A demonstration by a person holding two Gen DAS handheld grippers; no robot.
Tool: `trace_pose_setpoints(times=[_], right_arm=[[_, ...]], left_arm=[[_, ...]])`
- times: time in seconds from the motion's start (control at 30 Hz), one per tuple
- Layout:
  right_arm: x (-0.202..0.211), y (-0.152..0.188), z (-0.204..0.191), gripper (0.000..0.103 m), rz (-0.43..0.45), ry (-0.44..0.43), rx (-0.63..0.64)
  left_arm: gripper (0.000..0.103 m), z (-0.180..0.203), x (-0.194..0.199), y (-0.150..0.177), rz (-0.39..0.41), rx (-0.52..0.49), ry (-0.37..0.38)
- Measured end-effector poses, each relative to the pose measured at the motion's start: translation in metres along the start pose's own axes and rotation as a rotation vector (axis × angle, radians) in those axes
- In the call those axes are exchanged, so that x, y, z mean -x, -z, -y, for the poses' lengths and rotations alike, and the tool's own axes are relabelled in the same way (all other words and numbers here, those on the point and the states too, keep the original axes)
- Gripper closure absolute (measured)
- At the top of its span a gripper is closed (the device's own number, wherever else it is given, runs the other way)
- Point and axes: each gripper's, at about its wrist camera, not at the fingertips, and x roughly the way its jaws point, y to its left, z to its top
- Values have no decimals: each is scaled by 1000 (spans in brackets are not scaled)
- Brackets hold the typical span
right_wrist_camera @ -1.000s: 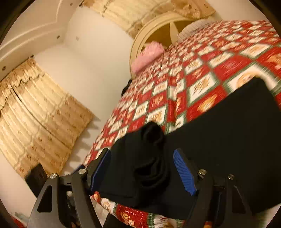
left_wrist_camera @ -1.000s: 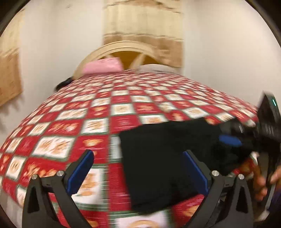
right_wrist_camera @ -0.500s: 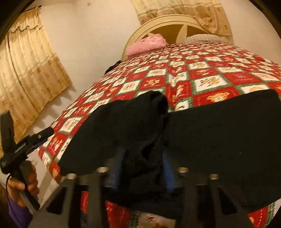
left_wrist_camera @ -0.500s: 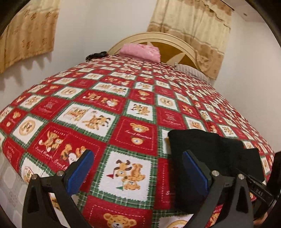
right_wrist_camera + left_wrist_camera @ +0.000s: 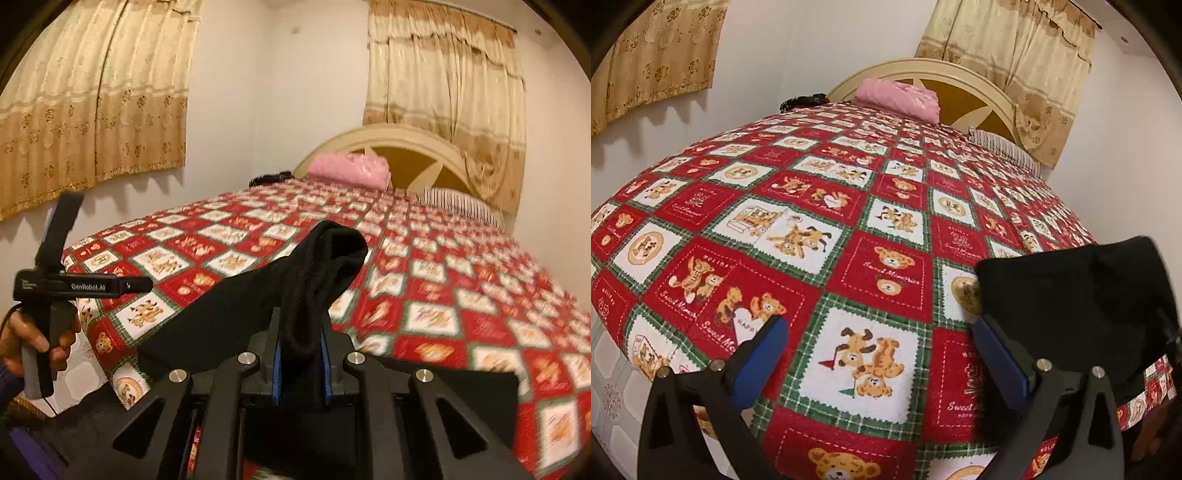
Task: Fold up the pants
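The black pants point(image 5: 229, 310) lie at the near edge of the bed. My right gripper point(image 5: 300, 354) is shut on a bunched fold of them, which stands up between the blue pads point(image 5: 276, 358) and is lifted off the bed. In the left wrist view the pants point(image 5: 1078, 306) sit at the right, just past the right finger. My left gripper point(image 5: 879, 354) is open and empty, over the bedspread to the left of the pants. It also shows in the right wrist view point(image 5: 61, 258), held in a hand off the bed's left corner.
The bed has a red, white and green teddy-bear bedspread point(image 5: 820, 236). A pink pillow point(image 5: 897, 98) and a striped pillow point(image 5: 461, 203) lie by the cream headboard point(image 5: 406, 147). A dark object point(image 5: 801, 101) sits at the far left edge. Curtains point(image 5: 92, 103) hang on the walls.
My right gripper has closed on a fold of the pants and lifted it. My left gripper has swung left, away from the pants, and stays open.
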Motion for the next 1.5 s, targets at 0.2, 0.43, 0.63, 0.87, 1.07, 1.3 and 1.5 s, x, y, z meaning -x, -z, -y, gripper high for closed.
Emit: trace_pose_setpoints(times=[0.2,0.43,0.63,0.87,1.07,1.3,1.5], right_arm=[[34,2,48,86,27,50,27],[40,49,86,86,-74,134,-42],[48,72,105,86,-106,177,-75],[38,84,116,86,-169,199,-113],[39,94,129,77,-181,188,-234],[78,84,132,64,-124,256,-294],[80,54,113,65,-33,161,-256]], left_arm=[[0,12,-5,1,-13,-14,23],[0,42,-12,3,-31,-85,52],[0,71,-14,5,-29,-168,70],[0,99,-17,10,-49,-242,97],[0,118,-23,21,-86,-284,109],[0,137,-22,19,-51,-363,86],[0,164,-29,24,-33,-413,80]])
